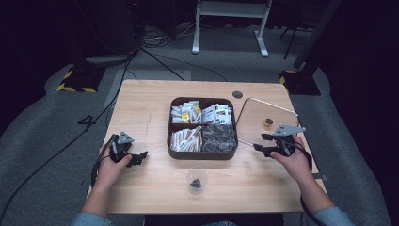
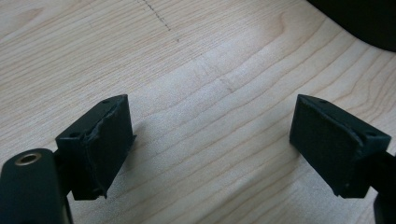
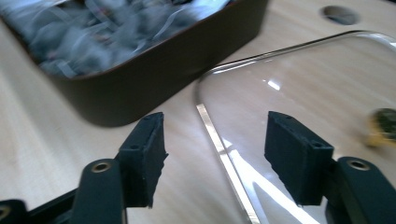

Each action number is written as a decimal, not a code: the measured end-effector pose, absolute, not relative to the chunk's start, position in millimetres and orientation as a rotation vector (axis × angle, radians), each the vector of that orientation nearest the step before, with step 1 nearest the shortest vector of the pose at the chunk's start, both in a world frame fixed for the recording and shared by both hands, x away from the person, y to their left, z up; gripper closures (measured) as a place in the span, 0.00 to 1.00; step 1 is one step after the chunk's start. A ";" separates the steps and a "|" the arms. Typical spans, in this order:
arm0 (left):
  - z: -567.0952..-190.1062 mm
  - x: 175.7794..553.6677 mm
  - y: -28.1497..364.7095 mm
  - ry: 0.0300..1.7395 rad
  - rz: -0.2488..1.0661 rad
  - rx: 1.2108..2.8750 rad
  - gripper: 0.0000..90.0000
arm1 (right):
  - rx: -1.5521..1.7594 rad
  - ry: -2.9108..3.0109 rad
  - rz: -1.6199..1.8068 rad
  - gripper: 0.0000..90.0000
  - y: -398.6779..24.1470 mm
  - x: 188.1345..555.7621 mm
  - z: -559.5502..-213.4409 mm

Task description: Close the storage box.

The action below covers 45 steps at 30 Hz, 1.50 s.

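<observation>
Two tools are sitting open and empty: the right tool (image 3: 215, 154) is straddling the clear lid's (image 1: 263, 112) near edge beside the sorted box (image 1: 202, 151), probably lining up a grab, while the left tool (image 2: 210, 144) is idling over bare bench (image 1: 141, 108).

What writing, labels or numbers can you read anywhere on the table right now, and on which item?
None can be read.
Packets in the brown tray: printing shows on the white ones at the back, too small and blurred to make out.
Clear lid, glass, left claw and right claw: no markings visible.
</observation>
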<state>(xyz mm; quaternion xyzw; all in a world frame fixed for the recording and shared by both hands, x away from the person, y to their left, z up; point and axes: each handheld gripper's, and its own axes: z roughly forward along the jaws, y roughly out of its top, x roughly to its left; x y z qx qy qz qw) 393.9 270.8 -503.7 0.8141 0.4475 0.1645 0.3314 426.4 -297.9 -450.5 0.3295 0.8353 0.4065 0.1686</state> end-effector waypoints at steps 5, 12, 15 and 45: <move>-503.8 394.6 271.0 1.166 0.427 2.126 0.15 | 1.042 2.303 1.143 0.46 -317.2 443.0 -440.6; -504.1 394.8 270.9 1.166 0.429 2.124 0.15 | 1.133 2.256 1.107 0.45 -327.5 467.7 -439.7; -504.0 394.8 270.9 1.166 0.430 2.125 0.15 | 1.162 2.236 1.106 0.45 -328.5 477.0 -441.1; -504.0 394.9 271.1 1.166 0.431 2.126 0.15 | 1.324 2.217 0.887 0.54 -333.8 526.7 -482.0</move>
